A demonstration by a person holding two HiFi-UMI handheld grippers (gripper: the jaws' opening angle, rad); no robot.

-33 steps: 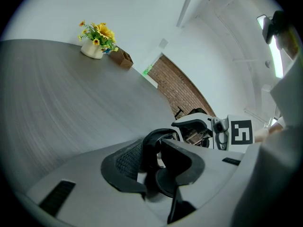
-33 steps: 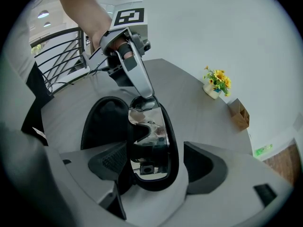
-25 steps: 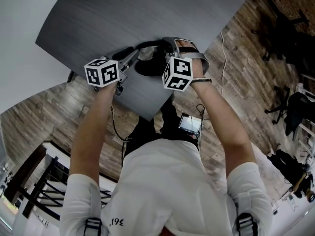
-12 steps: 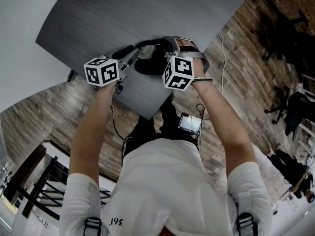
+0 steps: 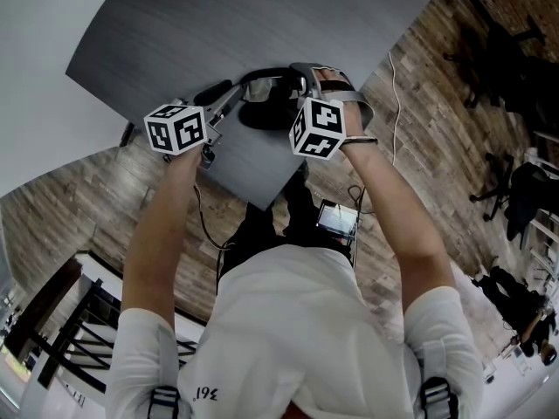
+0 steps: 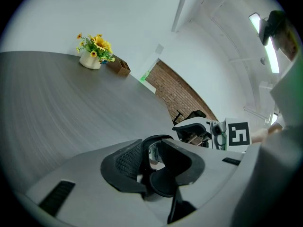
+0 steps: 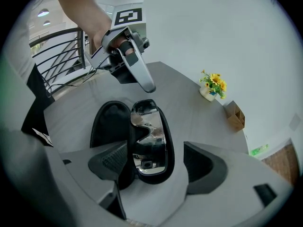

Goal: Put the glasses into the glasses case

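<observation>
Black glasses (image 7: 147, 141) with mirrored lenses hang lens-up right beside an open black glasses case (image 7: 108, 124) on the grey table (image 5: 218, 24). My left gripper (image 6: 151, 148) is shut on the glasses' far end (image 6: 152, 154); its tip (image 7: 147, 86) shows at the top of the right gripper view. My right gripper (image 7: 156, 150) is open, its jaws standing either side of the glasses' near end without touching. In the head view the glasses (image 5: 266, 84) sit just beyond the case (image 5: 260, 117), between the left gripper (image 5: 229, 92) and the right gripper (image 5: 301, 81). Whether the glasses rest on the case I cannot tell.
A small pot of yellow flowers (image 6: 92, 56) and a brown wooden box (image 6: 118, 66) stand far across the table. The table's near corner (image 5: 262, 203) is close to the person. Wood floor, a cable, a stair railing (image 5: 79, 321) and dark chairs (image 5: 515, 51) surround it.
The glasses have tilted and shifted a little farther from the person; their lens no longer glares white. The left gripper's cube moved slightly left. The right gripper barely moved.
</observation>
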